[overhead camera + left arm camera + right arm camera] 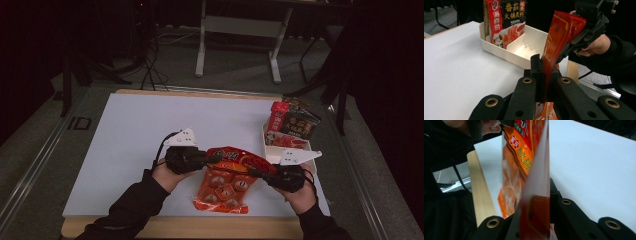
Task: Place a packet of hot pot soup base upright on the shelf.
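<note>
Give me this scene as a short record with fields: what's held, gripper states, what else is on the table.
held item: red and orange packet, gripped at its top edge by both grippers
left gripper: shut on the packet
right gripper: shut on the packet
other items: cream divided tray at the table's right, with upright sauce packets in it
surface: white table

Two grippers [212,159] [255,172], one orange packet [227,185], one tray [315,154], two sauce packs [277,117] [299,124].
</note>
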`<state>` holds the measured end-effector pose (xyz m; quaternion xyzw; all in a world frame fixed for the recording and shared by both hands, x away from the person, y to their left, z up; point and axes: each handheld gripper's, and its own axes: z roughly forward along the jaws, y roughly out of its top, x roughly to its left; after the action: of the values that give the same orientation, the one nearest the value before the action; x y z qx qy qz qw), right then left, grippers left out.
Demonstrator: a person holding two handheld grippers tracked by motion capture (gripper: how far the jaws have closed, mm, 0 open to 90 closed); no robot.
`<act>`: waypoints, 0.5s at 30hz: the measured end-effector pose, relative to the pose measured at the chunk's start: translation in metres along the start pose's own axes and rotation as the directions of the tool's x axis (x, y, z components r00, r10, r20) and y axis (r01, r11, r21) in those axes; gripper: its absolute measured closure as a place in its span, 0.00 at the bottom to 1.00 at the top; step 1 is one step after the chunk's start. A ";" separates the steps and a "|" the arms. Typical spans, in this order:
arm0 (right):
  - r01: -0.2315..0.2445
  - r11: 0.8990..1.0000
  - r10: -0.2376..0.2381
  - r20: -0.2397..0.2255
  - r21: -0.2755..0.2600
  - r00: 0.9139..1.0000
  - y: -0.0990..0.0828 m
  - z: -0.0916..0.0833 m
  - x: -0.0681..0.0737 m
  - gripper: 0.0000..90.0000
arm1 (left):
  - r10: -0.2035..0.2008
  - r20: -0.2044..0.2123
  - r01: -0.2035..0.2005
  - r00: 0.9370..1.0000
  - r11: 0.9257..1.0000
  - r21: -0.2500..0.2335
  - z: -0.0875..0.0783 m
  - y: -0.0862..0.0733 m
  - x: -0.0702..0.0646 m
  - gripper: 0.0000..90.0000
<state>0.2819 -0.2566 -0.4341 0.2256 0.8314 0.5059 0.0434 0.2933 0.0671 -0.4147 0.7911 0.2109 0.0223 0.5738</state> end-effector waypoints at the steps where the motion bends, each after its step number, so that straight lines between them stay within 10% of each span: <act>1: -0.002 1.000 0.002 -0.003 -0.001 1.000 0.001 -0.001 0.001 1.00 | -0.001 0.003 0.001 1.000 1.000 0.000 -0.001 0.000 -0.001 0.99; 15: 0.088 0.994 -0.087 0.026 -0.065 0.996 0.034 -0.027 0.027 1.00 | 0.066 0.031 -0.063 0.997 0.995 -0.079 -0.025 0.018 -0.017 0.98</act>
<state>0.2608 -0.2547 -0.3874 0.1933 0.8227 0.5282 0.0827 0.2763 0.0787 -0.3857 0.7747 0.1746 0.0356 0.6068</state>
